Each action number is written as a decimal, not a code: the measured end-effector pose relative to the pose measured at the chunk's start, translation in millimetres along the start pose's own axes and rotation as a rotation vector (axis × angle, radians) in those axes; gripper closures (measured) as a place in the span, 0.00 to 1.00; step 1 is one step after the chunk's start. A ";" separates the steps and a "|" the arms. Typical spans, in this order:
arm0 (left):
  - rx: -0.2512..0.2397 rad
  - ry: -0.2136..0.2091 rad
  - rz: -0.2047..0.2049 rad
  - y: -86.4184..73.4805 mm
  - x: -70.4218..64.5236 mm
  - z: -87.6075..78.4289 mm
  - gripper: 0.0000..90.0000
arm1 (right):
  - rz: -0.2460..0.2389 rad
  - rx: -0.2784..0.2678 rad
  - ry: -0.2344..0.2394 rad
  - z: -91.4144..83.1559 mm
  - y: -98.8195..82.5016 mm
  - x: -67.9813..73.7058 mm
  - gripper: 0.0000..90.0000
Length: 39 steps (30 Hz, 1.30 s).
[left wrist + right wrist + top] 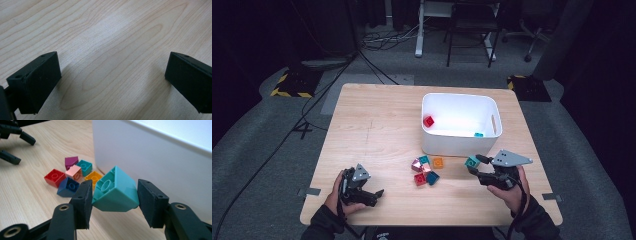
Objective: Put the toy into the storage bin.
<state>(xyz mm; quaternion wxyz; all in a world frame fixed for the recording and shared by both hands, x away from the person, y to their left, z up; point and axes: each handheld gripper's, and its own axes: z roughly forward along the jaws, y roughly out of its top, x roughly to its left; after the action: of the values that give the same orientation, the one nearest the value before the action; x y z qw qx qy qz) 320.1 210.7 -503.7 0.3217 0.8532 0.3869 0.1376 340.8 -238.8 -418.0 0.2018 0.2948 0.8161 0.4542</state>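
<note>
Right hand-held gripper [475, 169], high view: gripping a small teal plastic building brick [472, 161] just off the front wall of the white plastic bin [458, 146]; lifting clear of the light wooden table [377, 125]. Left hand-held gripper [374, 195] resting near the table's front edge, well apart. Loose cluster of coloured bricks [427, 170] lying between.

Left gripper view: jaws standing wide, nothing between, bare wood beneath.

Right gripper view: pads [82, 202] pinching the brick's opposite flat sides, brick sitting tilted, studs facing the camera. Judging light, rigid, smooth and likely slippery; flat sides giving the best hold. Needing height to clear the bin rim; open room above.

Bright tabletop, dark surroundings, soft focus
</note>
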 end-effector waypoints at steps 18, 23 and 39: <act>0.001 0.001 -0.005 -0.4 -0.4 0.3 0.01 | -0.022 -0.083 -0.064 -31.5 48.8 -21.9 0.53; 0.001 -0.001 -0.007 -0.4 -0.4 0.2 0.01 | -0.022 -0.099 -0.072 -32.5 58.9 -26.4 0.53; 0.001 -0.001 -0.006 -0.3 -0.3 0.2 0.01 | -0.031 -0.089 -0.115 -24.3 81.3 -39.6 0.53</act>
<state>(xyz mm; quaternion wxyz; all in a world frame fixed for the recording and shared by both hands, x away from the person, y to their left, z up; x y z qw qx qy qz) 319.8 210.6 -504.0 0.3216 0.8524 0.3893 0.1360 380.0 -246.6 -333.3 0.2682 0.2983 0.7866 0.4693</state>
